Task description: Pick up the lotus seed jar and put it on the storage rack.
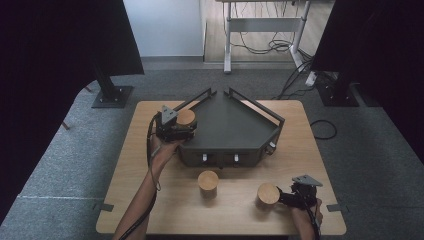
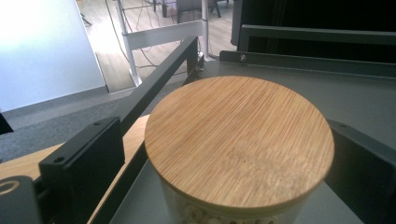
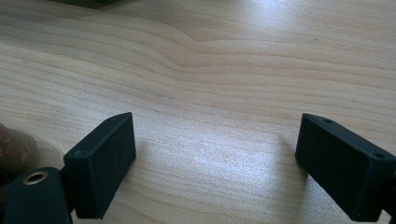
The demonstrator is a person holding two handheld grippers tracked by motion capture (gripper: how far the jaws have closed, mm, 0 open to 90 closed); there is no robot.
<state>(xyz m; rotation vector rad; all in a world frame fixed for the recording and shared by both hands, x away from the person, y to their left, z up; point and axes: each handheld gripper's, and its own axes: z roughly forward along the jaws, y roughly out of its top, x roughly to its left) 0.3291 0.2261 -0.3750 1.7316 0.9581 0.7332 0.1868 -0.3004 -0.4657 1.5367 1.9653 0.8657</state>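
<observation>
A glass jar with a round bamboo lid (image 2: 239, 140) stands in the left corner of the dark metal tray (image 1: 235, 127); in the high view this jar (image 1: 186, 117) is at the tray's left rail. My left gripper (image 1: 183, 128) is open around it: its black fingers (image 2: 86, 161) flank the jar with a gap on each side. A second lidded jar (image 1: 208, 181) stands on the wooden table in front of the tray. A third jar (image 1: 268, 193) stands at the front right, just left of my right gripper (image 1: 285, 196). That right gripper (image 3: 215, 158) is open over bare wood.
The tray has raised rails (image 2: 154, 88) along its back sides and two small latches (image 1: 220, 158) on its front wall. The wooden table (image 1: 150, 210) stands on grey carpet. A white desk frame with cables (image 1: 260, 30) is at the back.
</observation>
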